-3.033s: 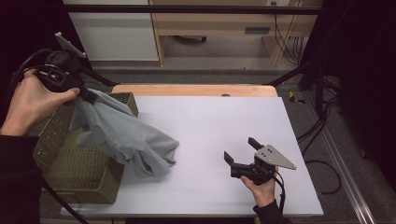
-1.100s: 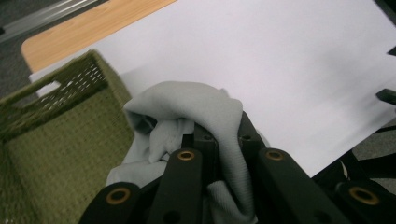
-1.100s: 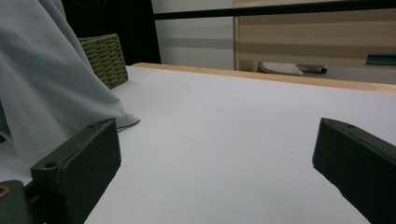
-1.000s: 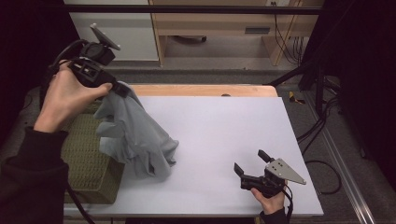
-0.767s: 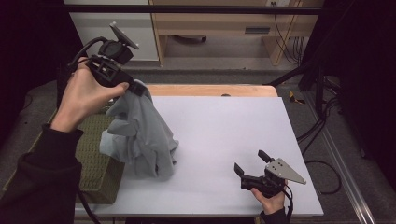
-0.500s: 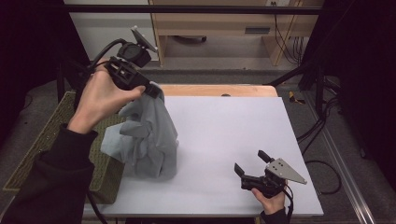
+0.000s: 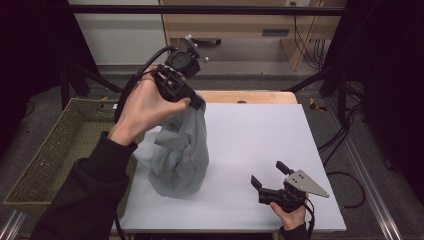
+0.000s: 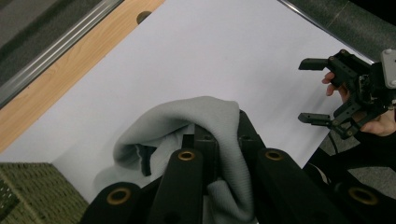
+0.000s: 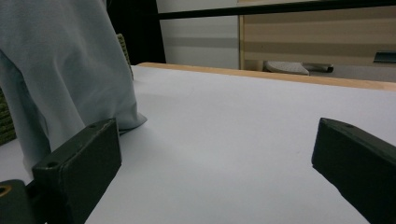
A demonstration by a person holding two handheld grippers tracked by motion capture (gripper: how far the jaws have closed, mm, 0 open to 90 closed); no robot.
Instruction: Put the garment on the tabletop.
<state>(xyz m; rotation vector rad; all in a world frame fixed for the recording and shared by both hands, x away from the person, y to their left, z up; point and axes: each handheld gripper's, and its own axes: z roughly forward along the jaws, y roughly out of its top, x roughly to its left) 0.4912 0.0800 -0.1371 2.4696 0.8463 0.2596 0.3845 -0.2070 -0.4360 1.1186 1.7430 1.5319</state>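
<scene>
A grey cloth garment [image 7: 180, 150] hangs from my left gripper [image 7: 196, 102], which is shut on its top edge above the table's left half. The cloth's lower folds rest bunched on the white tabletop [image 7: 250, 135]. In the left gripper view the grey cloth [image 8: 219, 135] is pinched between the black jaws and drapes over them. My right gripper [image 7: 272, 177] stands open low over the table's front right, with nothing between its jaws. In the right gripper view the hanging cloth [image 9: 65, 70] fills the left side, beyond the left jaw.
A green woven basket [image 7: 55, 150] sits off the table's left edge. A wooden strip [image 7: 250, 96] runs along the table's far edge. Cables and a black frame stand at the right. The other hand's open gripper [image 8: 327, 88] appears far off in the left gripper view.
My left gripper has lifted the cloth out of the basket and carried it right and up over the table. The right gripper has stayed near the front right, open.
</scene>
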